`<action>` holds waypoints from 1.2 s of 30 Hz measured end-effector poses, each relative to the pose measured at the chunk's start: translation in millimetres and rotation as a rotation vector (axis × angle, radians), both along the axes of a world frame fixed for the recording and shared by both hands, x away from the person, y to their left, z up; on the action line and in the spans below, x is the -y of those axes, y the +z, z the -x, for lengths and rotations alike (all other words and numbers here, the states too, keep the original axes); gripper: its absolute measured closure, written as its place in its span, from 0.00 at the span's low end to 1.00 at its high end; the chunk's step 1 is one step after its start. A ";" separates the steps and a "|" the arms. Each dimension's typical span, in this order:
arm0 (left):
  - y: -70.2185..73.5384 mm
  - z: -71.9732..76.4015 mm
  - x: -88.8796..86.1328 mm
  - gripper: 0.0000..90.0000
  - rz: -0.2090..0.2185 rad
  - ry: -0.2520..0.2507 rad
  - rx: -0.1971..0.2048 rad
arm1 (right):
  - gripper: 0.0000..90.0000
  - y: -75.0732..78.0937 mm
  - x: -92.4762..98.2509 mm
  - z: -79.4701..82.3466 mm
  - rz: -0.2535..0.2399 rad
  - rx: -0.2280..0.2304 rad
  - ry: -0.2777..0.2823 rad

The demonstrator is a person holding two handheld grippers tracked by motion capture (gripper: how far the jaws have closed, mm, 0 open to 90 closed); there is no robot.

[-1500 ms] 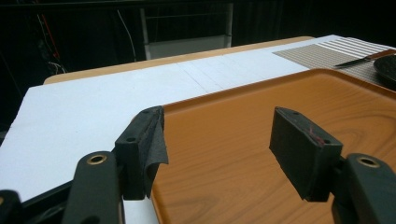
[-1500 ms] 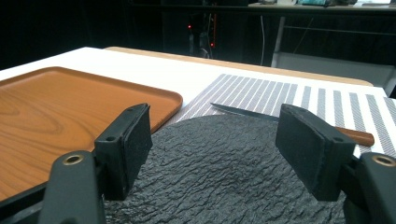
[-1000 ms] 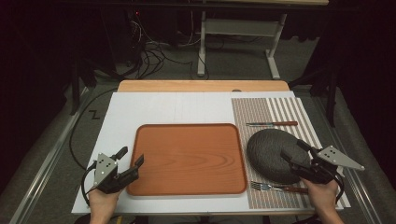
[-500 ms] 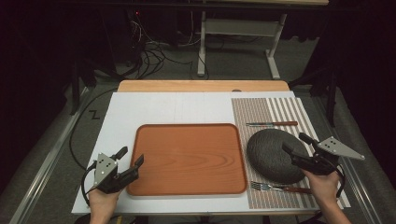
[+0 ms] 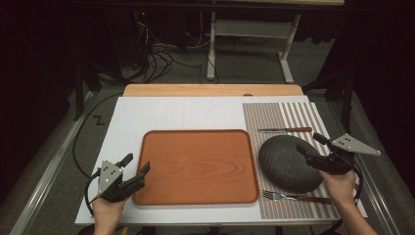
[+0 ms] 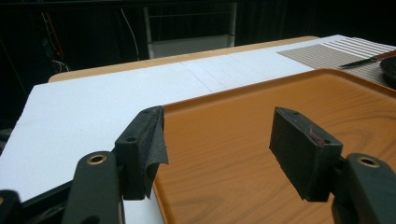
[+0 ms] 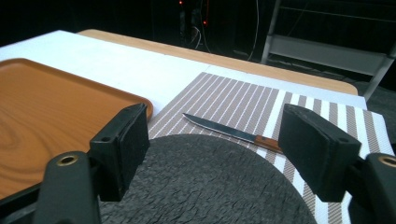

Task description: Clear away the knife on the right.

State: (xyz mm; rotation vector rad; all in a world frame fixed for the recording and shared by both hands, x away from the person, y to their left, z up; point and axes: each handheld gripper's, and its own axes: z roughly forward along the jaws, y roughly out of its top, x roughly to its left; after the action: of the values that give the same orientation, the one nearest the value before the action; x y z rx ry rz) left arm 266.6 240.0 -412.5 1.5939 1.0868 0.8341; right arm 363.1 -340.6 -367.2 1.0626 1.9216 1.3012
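An orange wooden tray (image 5: 195, 166) lies in the middle of the white board. Right of it, a dark round plate (image 5: 286, 164) rests on a striped placemat (image 5: 288, 115). A knife (image 5: 285, 130) lies beyond the plate and a fork (image 5: 293, 197) in front of it. My left gripper (image 5: 137, 163) stands open at the tray's front left corner, one jaw over the tray (image 6: 261, 154) and one over the board. My right gripper (image 5: 309, 144) is open at the plate's right edge, and between its jaws I see the plate (image 7: 205, 186) and the knife (image 7: 229, 132).
The white board (image 5: 161, 115) sits on a wooden tabletop (image 5: 210, 90). Cables and a metal frame (image 5: 244, 29) lie on the dark floor beyond the table. A rail (image 5: 44, 171) runs along the table's left side.
My right gripper has moved away from me along the plate's right edge, still open. The left gripper, tray, plate and cutlery have not moved.
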 end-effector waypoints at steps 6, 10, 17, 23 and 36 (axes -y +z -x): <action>-0.2 -0.5 0.1 0.39 -0.001 0.002 -0.001 | 0.30 2.6 -0.7 -10.8 0.010 -0.015 0.002; -0.2 -0.7 0.1 0.39 -0.003 0.001 -0.002 | 0.30 3.8 -0.9 -14.9 0.013 -0.020 0.000; -0.2 -0.9 0.2 0.39 -0.003 0.001 -0.001 | 0.30 6.3 -0.2 -24.0 0.018 -0.031 -0.004; -0.2 -1.0 0.3 0.39 0.000 0.003 -0.001 | 0.30 5.5 1.8 -34.2 0.034 -0.068 -0.013; -0.4 -1.2 0.5 0.39 -0.002 0.003 -0.001 | 0.30 10.9 3.8 -58.7 0.058 -0.103 -0.034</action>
State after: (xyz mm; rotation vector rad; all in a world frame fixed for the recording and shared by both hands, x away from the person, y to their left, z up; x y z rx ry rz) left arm 267.8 239.5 -412.9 1.5949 1.0898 0.8375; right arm 421.8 -344.4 -356.4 1.1482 1.9960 1.1858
